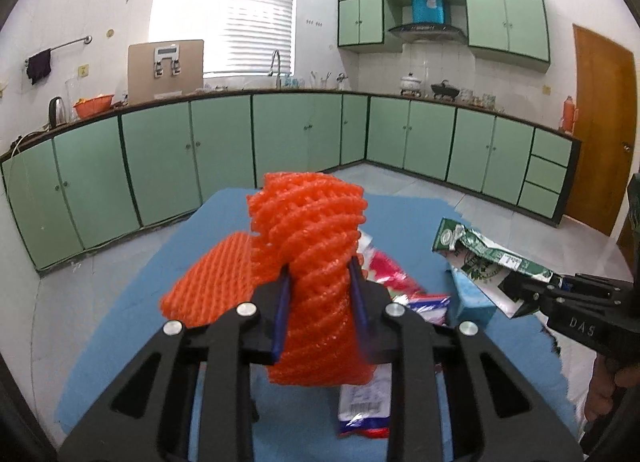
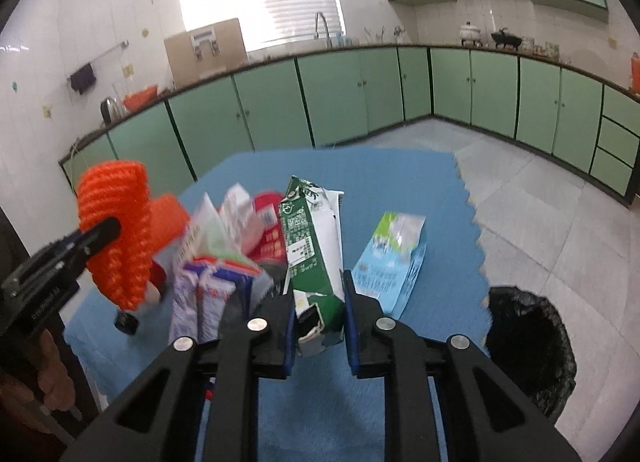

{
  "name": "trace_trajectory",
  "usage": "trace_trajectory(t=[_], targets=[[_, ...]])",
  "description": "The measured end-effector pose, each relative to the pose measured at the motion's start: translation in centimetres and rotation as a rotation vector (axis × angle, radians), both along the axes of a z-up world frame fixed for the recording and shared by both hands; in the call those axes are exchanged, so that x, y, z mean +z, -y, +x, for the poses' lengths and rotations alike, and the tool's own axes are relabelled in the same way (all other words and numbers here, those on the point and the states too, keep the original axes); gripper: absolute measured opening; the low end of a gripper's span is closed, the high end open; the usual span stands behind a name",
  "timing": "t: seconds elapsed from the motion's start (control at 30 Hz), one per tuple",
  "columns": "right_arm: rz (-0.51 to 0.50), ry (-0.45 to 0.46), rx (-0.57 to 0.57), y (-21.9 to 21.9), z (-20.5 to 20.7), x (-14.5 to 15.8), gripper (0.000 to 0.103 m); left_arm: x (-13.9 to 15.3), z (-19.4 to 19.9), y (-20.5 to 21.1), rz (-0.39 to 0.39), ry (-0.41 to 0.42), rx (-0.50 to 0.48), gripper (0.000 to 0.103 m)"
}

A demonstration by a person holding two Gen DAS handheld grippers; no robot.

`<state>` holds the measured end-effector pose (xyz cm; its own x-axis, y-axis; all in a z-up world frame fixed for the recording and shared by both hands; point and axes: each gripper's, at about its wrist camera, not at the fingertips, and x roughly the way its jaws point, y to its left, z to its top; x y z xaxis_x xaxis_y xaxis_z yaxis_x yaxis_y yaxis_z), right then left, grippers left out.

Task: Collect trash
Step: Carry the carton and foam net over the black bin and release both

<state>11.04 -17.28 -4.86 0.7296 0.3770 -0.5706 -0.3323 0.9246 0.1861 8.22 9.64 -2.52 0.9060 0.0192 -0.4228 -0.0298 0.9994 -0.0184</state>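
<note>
The left claw [image 1: 318,290] is clenched on an orange foam net [image 1: 312,262], pinching it mid-body so the soft mesh stands up clear of the pile instead of dragging other scraps along. The right claw [image 2: 319,302] grasps a flattened green carton [image 2: 314,246] by its lower end, holding it upright above the blue mat [image 2: 384,174]; both pieces appear lifted so they can be carried off together. Just beyond the claws, wrappers [image 2: 224,262] and a light blue packet [image 2: 390,258] lie heaped on the mat, not yet collected. To the right, off the mat's edge, a bin with a black bag [image 2: 532,346] sits open on the floor, likely the drop point. Green cabinets [image 1: 224,146] line the far walls.
</note>
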Motion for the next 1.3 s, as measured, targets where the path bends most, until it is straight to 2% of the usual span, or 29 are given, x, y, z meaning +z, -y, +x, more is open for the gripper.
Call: trace_trajectory(t=[0.13,0.3,0.57,0.73,0.9,1.13,1.3], targets=[[0.020,0.052,-0.028,1.5,-0.4,2.1,0.019,1.2,0.1,1.6,0.000,0.034,-0.037,0.025],[0.024,0.077,-0.100,4.6,-0.8,3.4,0.019,2.1,1.0,4.7,-0.011,0.057,-0.112,0.025],[-0.001,0.072,-0.273,11.9,-1.9,3.7,0.019,1.3,3.5,12.9,-0.042,0.037,-0.277,0.025],[-0.013,0.062,-0.376,16.3,-2.9,3.5,0.019,-0.3,4.7,18.5,-0.064,0.005,-0.377,0.025],[-0.020,0.029,-0.465,20.7,-3.5,2.0,0.019,-2.4,5.3,23.7,-0.067,-0.023,-0.465,0.025],[-0.013,-0.023,-0.531,24.8,-3.6,-0.6,0.019,-6.6,7.9,28.8,-0.064,-0.098,-0.519,0.025],[0.001,-0.061,-0.563,27.0,-3.2,-2.5,0.019,-9.1,10.0,31.0,-0.040,-0.149,-0.540,0.027]])
